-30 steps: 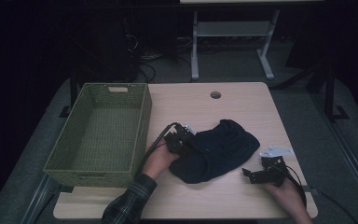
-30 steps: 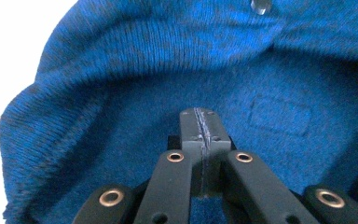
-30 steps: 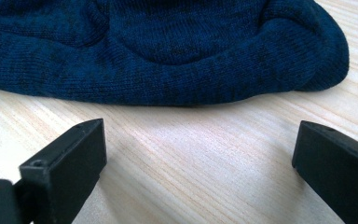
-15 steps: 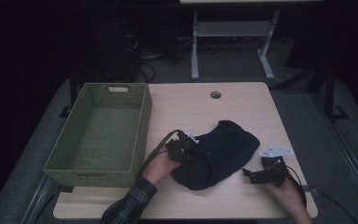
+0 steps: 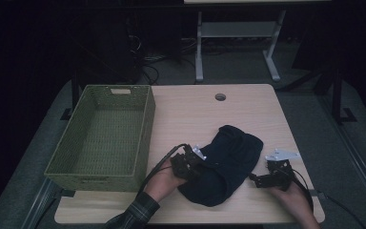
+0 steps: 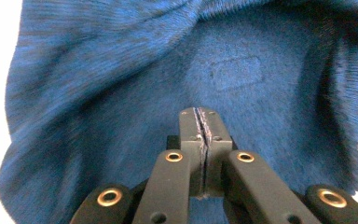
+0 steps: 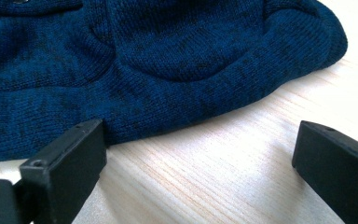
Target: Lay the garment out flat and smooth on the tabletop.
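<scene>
left gripper (image 5: 201, 164): jaws are pressing together on a fold of the blue knit garment (image 5: 226, 164), a thin line of fabric showing between the pads in the left gripper view; it is sitting at the garment's left edge, toward the worktop's front edge.
left hand (image 5: 159, 182): is coming in over the front edge of the worktop (image 5: 190, 114), with a plaid sleeve behind it.
blue knit garment: is lying bunched on the worktop's front right part, between the two grippers; in the left gripper view (image 6: 121, 93) it is hanging in folds with a small rectangular patch showing on it.
right gripper (image 5: 259, 179): jaws are standing wide apart with bare wood between them; it is resting near the front right corner, just beside the garment's hem, the left jaw looking close to the knit edge (image 7: 177, 60).
green woven basket (image 5: 145, 129): is sitting along the worktop's left edge, well apart from the garment.
</scene>
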`<state>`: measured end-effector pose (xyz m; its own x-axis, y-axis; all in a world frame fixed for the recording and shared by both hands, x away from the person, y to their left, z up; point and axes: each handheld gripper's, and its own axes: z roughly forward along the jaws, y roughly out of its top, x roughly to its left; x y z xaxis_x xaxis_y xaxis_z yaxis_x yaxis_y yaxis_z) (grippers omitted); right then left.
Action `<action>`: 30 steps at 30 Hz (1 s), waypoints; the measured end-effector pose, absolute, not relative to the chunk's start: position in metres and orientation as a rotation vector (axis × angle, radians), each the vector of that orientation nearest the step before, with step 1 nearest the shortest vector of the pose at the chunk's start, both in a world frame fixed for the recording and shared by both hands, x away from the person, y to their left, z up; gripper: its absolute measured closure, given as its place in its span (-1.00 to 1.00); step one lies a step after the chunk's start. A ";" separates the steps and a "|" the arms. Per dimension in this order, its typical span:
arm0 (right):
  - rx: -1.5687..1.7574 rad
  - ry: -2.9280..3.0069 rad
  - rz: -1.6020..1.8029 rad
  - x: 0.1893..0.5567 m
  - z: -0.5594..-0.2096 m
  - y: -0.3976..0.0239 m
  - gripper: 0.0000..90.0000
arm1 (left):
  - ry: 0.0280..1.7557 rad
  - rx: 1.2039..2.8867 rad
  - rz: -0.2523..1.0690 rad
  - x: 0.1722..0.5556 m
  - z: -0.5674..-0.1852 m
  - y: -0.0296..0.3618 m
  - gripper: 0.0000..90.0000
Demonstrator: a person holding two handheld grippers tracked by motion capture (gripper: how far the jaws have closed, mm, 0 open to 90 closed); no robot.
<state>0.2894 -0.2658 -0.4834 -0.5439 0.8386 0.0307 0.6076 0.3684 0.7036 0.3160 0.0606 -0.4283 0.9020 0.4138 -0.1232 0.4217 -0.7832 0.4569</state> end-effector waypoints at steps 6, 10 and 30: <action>1.261 2.311 0.973 0.288 -0.483 -0.266 -0.95 | 0.627 2.573 0.006 0.301 -0.426 0.076 0.97; 1.256 2.327 0.954 0.287 -0.478 -0.270 -0.78 | 0.650 2.581 -0.002 0.298 -0.435 0.081 0.97; 1.186 2.278 1.025 0.350 -0.401 -0.253 -0.12 | 0.660 2.557 -0.030 0.304 -0.446 0.085 0.97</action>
<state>0.3503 -0.2533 -0.4009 -0.5751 0.8181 0.0044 0.5457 0.3796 0.7471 0.3038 0.0847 -0.4465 0.8824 0.4491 -0.1404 0.4599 -0.7599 0.4594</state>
